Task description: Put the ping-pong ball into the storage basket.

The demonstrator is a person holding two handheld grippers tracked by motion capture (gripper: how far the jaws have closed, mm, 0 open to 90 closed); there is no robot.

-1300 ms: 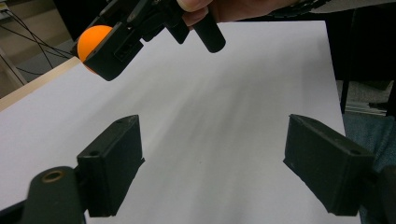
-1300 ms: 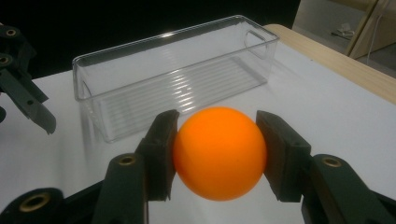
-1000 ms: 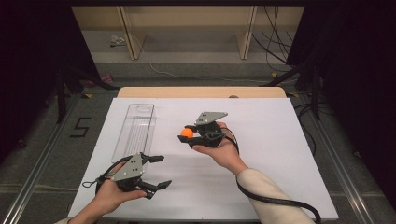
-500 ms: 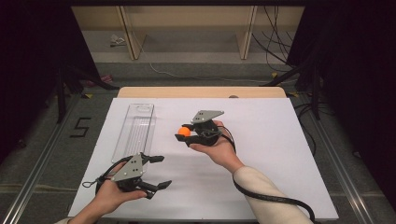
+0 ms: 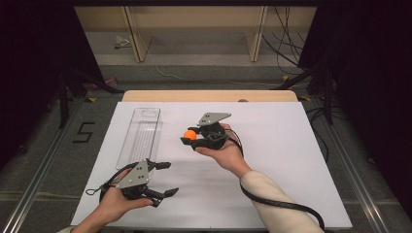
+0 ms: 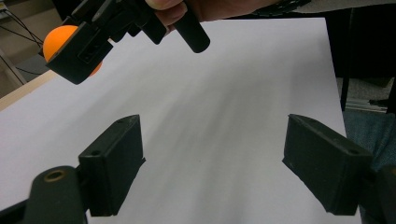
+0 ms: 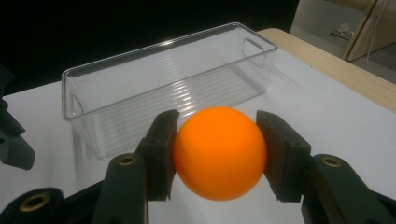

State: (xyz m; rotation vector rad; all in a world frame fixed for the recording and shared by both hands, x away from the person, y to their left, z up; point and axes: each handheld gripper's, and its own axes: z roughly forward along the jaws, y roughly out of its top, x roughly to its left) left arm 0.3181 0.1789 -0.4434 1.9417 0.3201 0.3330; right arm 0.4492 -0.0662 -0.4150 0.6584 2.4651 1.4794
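Right now I have the right gripper point(image 5: 188, 139) pinching an orange ball point(image 5: 190, 134), and in the right gripper view the two black pads press on either side of the orange ball point(image 7: 219, 152), which sits squarely between them. From the high view the ball is held above the white table top point(image 5: 286, 145), a little to the right of a clear plastic bin point(image 5: 142, 131) that lies lengthwise on the left half of the sheet. Looking along my right jaws, the clear plastic bin point(image 7: 163, 84) stands just beyond the ball, upright with its open side up, and I see nothing inside it. My right hand point(image 5: 224, 153) wraps the gripper body from below and behind, with the grey three-cornered plate on top and the black cable trailing back along the cream sleeve point(image 5: 277, 204). My left gripper point(image 5: 163, 178) rests low near the front edge of the table, well apart from the ball and just below the near end of the bin; its jaws are spread wide with nothing between them. In the left gripper view those two pads stand far apart over bare white surface, and the right gripper point(image 6: 74, 63) shows at the upper left with the ball point(image 6: 58, 37) peeking out behind its jaw. A wooden strip point(image 5: 209, 95) borders the far edge of the table.
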